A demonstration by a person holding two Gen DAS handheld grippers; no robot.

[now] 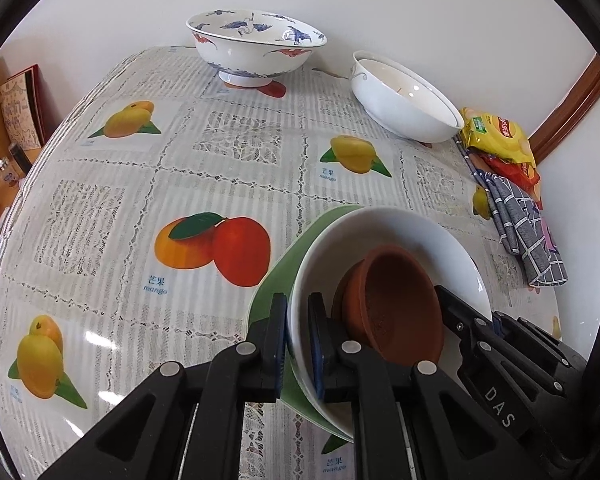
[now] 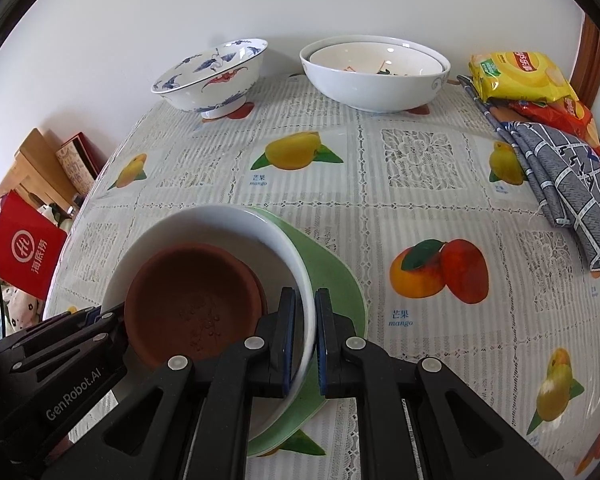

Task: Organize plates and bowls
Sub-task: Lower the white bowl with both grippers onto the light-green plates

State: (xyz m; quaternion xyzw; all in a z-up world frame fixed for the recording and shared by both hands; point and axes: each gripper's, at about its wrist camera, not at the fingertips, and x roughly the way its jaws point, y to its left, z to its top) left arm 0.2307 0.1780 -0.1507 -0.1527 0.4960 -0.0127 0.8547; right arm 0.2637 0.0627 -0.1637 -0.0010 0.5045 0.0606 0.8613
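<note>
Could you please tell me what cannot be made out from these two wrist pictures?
- Green plate: mostly hidden under the white bowl, both views.
- Nested bowls at the wall: their contents are too small, right view.
- Red box: cut off by the lens edge, left view.
- Table under the stack: hidden by the left gripper and right gripper.

Black tool (image 1: 298, 344), blue pads, silver rivets

brown dish (image 2: 192, 304) in white bowl (image 2: 220, 224) on green plate (image 2: 332, 280); both rims gripped.
</note>
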